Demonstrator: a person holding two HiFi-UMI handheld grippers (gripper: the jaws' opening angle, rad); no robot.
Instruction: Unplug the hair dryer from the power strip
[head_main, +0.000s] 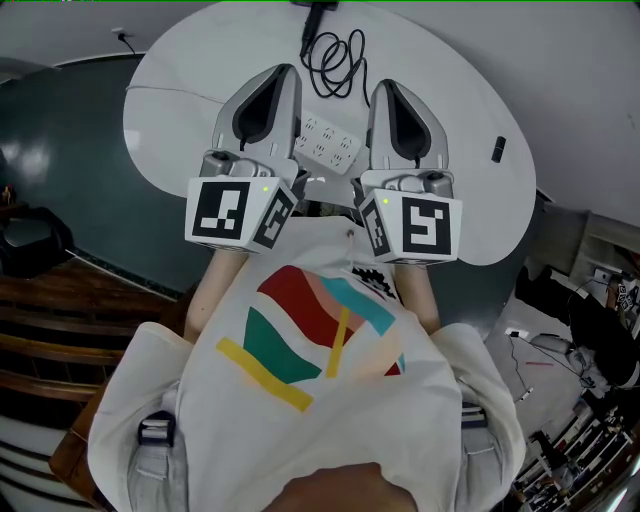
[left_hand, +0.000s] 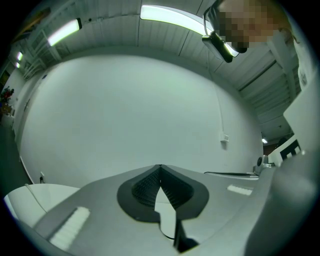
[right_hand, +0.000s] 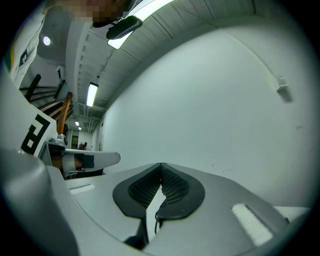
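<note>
The left hand-held gripper (left_hand: 160, 170) and the right hand-held gripper (right_hand: 161, 167) are hovering level, jaws pressed together on nothing. Between them the power strip (head_main: 328, 143) is lying on the white table (head_main: 200, 70) with no plug showing. The black cord (head_main: 335, 62) is lying coiled just beyond it, so the unplugging is looking done.

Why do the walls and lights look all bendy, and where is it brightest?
Left gripper view: the wide lens bows the wall, and the ceiling light glares white. Right gripper view: the same bulge, dark rounded corners, a bright light strip. Head view: the white table curves too, and the picture looks fairly sharp.
</note>
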